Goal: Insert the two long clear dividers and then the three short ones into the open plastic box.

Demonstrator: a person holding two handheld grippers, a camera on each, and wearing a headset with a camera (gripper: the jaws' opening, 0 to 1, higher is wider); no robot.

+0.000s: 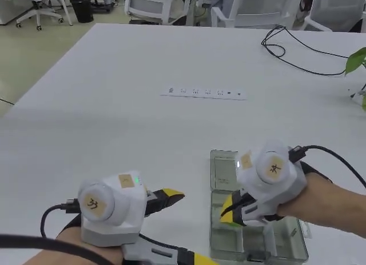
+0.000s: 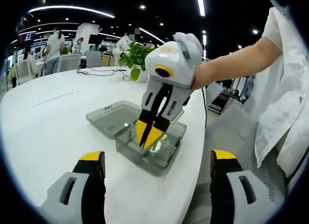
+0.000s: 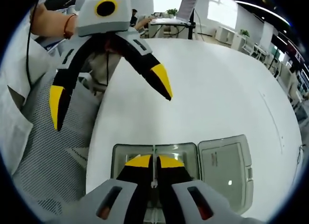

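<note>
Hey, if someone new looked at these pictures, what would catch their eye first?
The right gripper stands out first: its yellow-tipped jaws are shut on a thin clear divider and point down into the open box near the front edge of the white table. Next to it, the left gripper hangs with its jaws spread wide and nothing between them.

left tongs [image 3: 111, 101] spread wide | right tongs [image 2: 147, 137] pinched together, pointing down

Glossy clear plastic box [image 1: 224, 168] and divider [image 3: 153, 159], smooth matt table [image 1: 143, 122]
</note>
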